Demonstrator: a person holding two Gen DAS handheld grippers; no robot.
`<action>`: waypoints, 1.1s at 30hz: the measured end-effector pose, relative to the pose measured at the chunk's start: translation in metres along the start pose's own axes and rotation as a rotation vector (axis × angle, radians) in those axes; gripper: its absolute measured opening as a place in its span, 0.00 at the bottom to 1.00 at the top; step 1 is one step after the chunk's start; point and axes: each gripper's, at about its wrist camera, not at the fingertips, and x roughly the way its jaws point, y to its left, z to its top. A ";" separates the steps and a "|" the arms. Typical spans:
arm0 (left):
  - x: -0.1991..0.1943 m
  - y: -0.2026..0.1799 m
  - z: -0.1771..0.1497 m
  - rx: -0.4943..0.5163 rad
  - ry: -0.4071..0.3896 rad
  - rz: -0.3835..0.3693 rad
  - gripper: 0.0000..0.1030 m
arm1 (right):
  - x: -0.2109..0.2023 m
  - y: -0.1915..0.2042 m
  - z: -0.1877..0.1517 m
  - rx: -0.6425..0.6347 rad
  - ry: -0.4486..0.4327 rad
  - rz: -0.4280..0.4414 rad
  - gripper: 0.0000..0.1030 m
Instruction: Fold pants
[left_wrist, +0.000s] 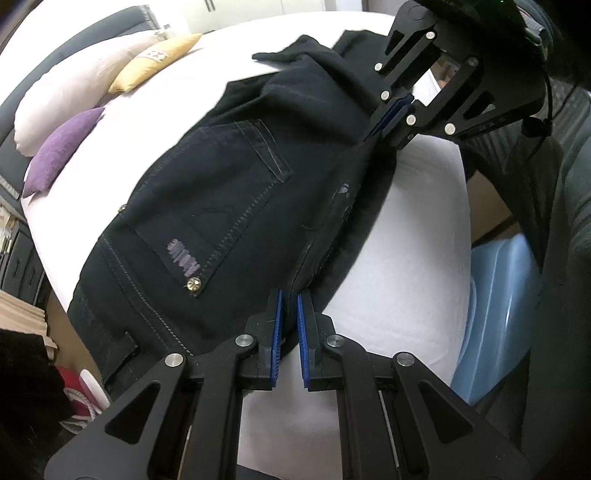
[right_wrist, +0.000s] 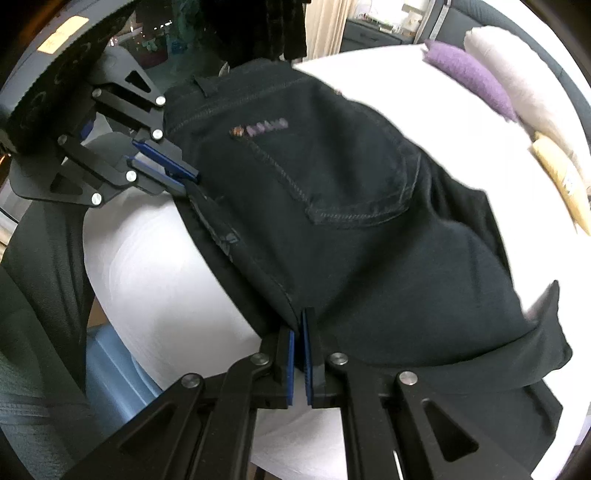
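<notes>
Dark navy pants (left_wrist: 229, 184) lie on a white bed (left_wrist: 413, 236), back pocket with purple stitching up. My left gripper (left_wrist: 290, 295) is shut on the pants' near edge at the waist end. My right gripper (left_wrist: 391, 118) shows in the left wrist view, pinching the same edge farther along. In the right wrist view the pants (right_wrist: 351, 221) spread over the bed (right_wrist: 155, 266); my right gripper (right_wrist: 298, 317) is shut on the seam edge. My left gripper (right_wrist: 184, 177) grips the waistband end. The held edge is lifted slightly and stretched between both grippers.
A purple cushion (left_wrist: 62, 151), a white pillow (left_wrist: 81, 81) and a yellow cushion (left_wrist: 155, 62) lie at the bed's far side. A light blue tub (left_wrist: 502, 317) stands beside the bed's near edge. A person's dark clothing (left_wrist: 554, 221) is close on the right.
</notes>
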 end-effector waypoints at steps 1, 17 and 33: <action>-0.003 0.003 0.001 -0.010 -0.010 0.004 0.07 | -0.009 0.000 0.004 -0.003 -0.014 -0.012 0.05; 0.014 0.002 -0.004 -0.064 0.005 -0.013 0.10 | 0.010 0.015 -0.020 -0.010 0.003 -0.039 0.07; -0.007 0.043 0.061 -0.394 -0.066 -0.037 0.12 | 0.000 -0.013 -0.046 0.260 -0.077 0.053 0.19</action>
